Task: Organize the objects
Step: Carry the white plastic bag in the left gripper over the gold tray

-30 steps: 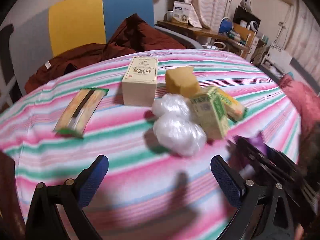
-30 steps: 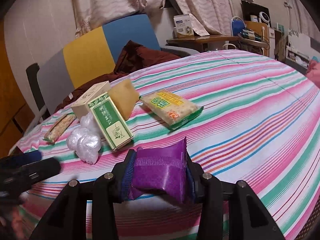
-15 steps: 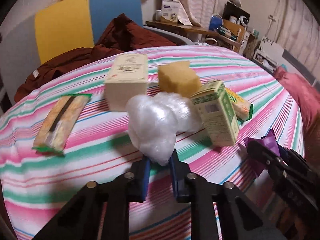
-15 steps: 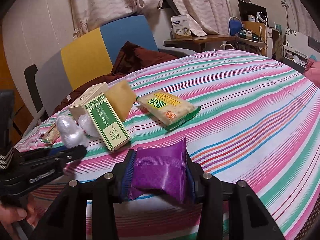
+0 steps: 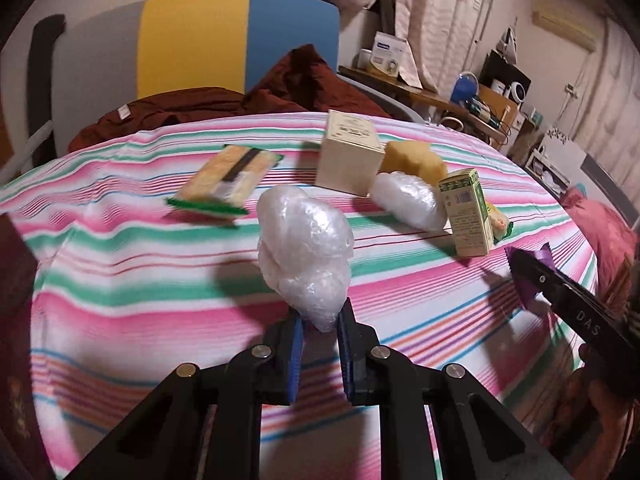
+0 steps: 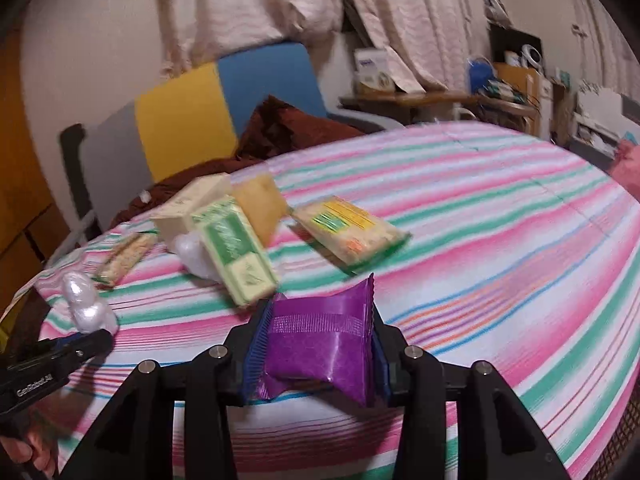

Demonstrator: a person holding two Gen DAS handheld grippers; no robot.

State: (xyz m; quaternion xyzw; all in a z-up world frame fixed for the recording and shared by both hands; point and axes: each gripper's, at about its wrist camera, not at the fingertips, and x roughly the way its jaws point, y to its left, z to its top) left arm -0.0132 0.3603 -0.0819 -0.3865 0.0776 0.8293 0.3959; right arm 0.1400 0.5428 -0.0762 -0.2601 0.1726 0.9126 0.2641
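Note:
My left gripper (image 5: 319, 322) is shut on the lower end of a white plastic-wrapped bundle (image 5: 306, 242), held up above the striped tablecloth (image 5: 120, 292). The same bundle (image 6: 84, 304) shows at the far left of the right wrist view, over the left gripper's black body. My right gripper (image 6: 318, 346) is shut on a purple packet (image 6: 320, 346) near the table's front. On the cloth lie a second white bundle (image 5: 410, 200), a cream box (image 5: 348, 156), a yellow sponge (image 5: 414, 160), a green carton (image 5: 466, 214), a yellow-green snack pack (image 6: 348, 232) and a biscuit pack (image 5: 228, 178).
A yellow, blue and grey chair (image 5: 200, 36) with dark red cloth (image 5: 224, 100) stands behind the table. A cluttered desk (image 5: 448, 96) is at the back right. A dark red book-like thing (image 5: 16, 320) edges the left side. A pink cushion (image 5: 608, 232) lies right.
The left gripper went from wide open to shut on one white bundle, lifted it off the cloth and carried it left, away from the other items. The right gripper kept its purple packet.

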